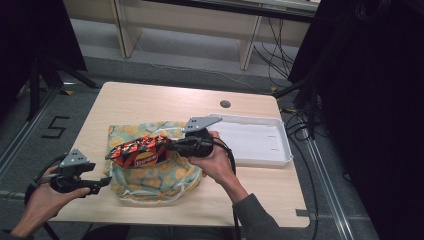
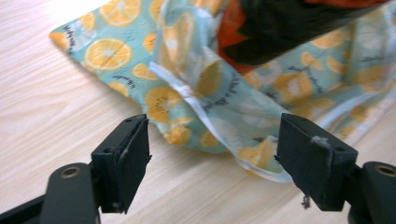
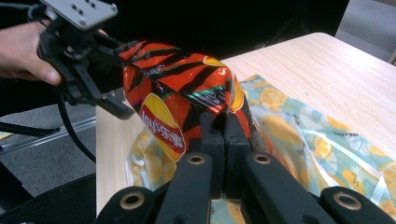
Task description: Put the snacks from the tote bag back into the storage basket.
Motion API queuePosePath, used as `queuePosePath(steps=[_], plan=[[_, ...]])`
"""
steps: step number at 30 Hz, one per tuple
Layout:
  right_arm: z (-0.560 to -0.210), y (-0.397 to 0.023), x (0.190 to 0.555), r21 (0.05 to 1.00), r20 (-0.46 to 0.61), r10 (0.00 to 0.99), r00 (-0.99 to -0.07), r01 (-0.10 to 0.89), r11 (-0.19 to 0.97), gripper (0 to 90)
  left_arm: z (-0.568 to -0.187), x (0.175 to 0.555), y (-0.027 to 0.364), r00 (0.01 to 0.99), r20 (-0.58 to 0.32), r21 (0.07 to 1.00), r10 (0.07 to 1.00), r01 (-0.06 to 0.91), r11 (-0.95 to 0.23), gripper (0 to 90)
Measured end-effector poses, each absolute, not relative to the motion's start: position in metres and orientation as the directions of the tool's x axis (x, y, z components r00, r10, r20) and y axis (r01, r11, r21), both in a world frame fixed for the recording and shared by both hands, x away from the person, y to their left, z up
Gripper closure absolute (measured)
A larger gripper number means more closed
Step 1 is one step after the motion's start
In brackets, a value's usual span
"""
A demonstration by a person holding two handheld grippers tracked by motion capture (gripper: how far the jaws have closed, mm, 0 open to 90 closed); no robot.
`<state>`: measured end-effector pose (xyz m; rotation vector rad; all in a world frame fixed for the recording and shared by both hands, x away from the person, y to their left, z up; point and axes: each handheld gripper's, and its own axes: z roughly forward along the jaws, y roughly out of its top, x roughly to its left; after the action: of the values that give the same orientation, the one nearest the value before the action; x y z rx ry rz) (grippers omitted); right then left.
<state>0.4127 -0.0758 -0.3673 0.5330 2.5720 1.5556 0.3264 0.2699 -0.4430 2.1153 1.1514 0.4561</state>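
The right gripper [image 1: 172, 146] clamps one end of the chip bag [image 1: 137, 151], lifting it at frame centre above the fruit-print bag [image 1: 150, 177]. The left gripper [image 1: 102, 183], lower left, gapes wide beside that bag's edge, probably ready to hold it open.

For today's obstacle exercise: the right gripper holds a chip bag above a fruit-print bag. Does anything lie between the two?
Nothing visible does. The right gripper is shut on the Lay's chip bag, which hangs directly over the fruit-print bag. The open left gripper sits beside that bag's near-left edge, not under the chips.
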Motion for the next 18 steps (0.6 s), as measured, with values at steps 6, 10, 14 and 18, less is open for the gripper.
queuePosePath(steps=[6, 10, 14, 18], plan=[[-0.357, -0.071, 0.406, 0.877, 0.117, 0.334, -0.935, 0.255, 0.408, 90.0, -0.447, 0.326, 0.273, 0.538, 0.012, 0.684, 0.843, 0.61, -0.4, 23.5], [-0.35, -0.072, 0.405, 0.884, 0.106, 0.31, -0.945, 0.232, 0.406, 90.0, -0.451, 0.325, 0.274, 0.535, 0.002, 0.677, 0.845, 0.621, -0.395, 23.5], [-0.342, -0.074, 0.404, 0.895, 0.144, 0.308, -0.94, 0.257, 0.364, 90.0, -0.451, 0.325, 0.273, 0.537, 0.008, 0.674, 0.844, 0.62, -0.401, 23.5], [-0.33, -0.078, 0.405, 0.906, 0.143, 0.281, -0.949, 0.24, 0.348, 90.0, -0.452, 0.325, 0.274, 0.53, 0.016, 0.671, 0.848, 0.623, -0.402, 23.6]])
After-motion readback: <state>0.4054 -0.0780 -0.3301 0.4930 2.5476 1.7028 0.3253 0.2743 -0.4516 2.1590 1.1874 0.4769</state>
